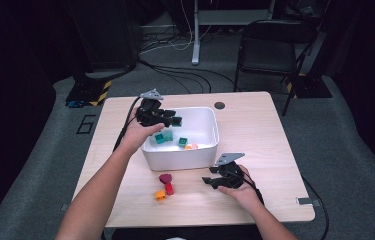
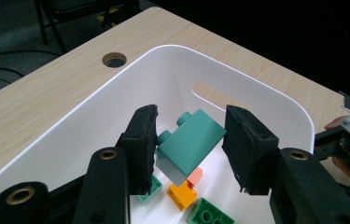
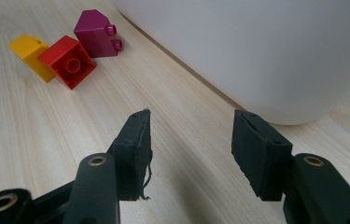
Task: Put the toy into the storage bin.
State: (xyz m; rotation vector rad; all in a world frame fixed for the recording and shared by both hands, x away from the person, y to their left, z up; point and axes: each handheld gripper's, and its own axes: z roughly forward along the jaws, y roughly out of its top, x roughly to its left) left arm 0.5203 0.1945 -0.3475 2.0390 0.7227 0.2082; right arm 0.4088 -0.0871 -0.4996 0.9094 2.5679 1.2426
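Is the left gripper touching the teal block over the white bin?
Touching. In the left gripper view, the left gripper pinches the teal block between both pads, above the white bin.

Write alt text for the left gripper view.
The left gripper holds a teal block between its black jaws above a white bin on a wooden table. Orange and green blocks lie in the bin below.

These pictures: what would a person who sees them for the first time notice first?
Probably the teal brick clamped in the left gripper above the white bin, where other bricks already lie. Next, the purple brick, red brick and orange brick waiting on the table in front of the bin, near the open, empty right gripper.
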